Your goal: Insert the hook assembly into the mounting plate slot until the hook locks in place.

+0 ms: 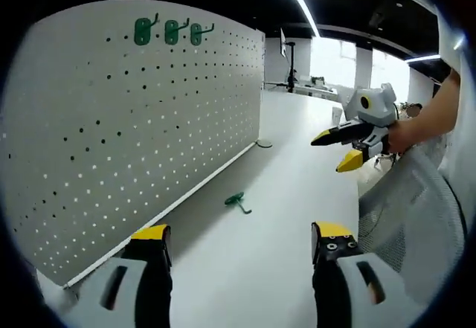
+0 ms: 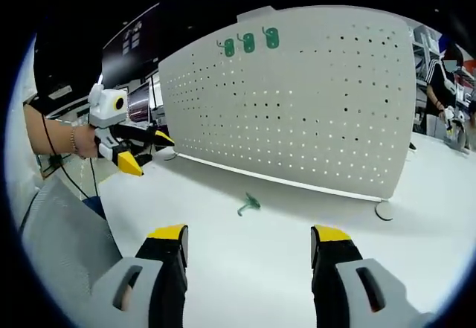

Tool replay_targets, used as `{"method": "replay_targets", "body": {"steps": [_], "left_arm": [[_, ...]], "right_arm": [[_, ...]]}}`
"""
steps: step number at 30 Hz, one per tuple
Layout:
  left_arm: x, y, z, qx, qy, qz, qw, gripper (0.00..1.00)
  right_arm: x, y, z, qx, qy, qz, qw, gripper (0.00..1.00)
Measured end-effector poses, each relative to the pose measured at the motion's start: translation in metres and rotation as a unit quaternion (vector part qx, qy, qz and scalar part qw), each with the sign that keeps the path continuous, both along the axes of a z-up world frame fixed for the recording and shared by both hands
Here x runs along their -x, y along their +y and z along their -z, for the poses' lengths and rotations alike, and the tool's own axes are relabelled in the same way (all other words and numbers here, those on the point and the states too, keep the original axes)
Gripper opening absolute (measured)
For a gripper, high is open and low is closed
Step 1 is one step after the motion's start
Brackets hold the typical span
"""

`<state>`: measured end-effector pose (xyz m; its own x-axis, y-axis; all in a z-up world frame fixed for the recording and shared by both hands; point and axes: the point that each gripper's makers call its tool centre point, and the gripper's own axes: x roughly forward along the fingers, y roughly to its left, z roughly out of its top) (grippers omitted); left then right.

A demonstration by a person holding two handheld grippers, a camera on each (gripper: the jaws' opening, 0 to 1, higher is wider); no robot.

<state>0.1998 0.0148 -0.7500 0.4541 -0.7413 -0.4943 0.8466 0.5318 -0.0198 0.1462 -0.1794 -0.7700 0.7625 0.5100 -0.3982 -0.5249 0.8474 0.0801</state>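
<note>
Green hook [image 1: 237,202] lay flat on white table [image 1: 282,216], near foot of pegboard [image 1: 134,127], long side pointing along board. Sat straight ahead of both grippers, well apart from each. Left gripper [image 1: 242,242] and right gripper [image 2: 249,242]: both spread wide, holding nothing.

White table [image 1: 297,194] (pegboard [image 1: 134,120] upright) bears green hook [image 1: 237,201].

Nothing to read here. The pegboard [image 1: 134,127] is blank, just rows of holes, and the green hooks [image 1: 171,30] at its top carry no lettering. Left of the pegboard in the right gripper view, a dark screen [image 2: 132,39] shows pale lines, too small to make out.
</note>
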Motion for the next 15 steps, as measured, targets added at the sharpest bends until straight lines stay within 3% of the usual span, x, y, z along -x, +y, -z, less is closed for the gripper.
{"method": "replay_targets", "body": {"steps": [8,15], "left_arm": [[-0.018,-0.011,0.009,-0.060,-0.012,0.070,0.9957,0.80],[-0.019,-0.021,0.026,-0.122,-0.015,0.145,0.9817,0.80]], "right_arm": [[0.001,0.003,0.002,0.004,0.002,-0.008,1.0000,0.64],[0.002,0.004,0.003,0.005,0.004,-0.010,0.9999,0.65]]}}
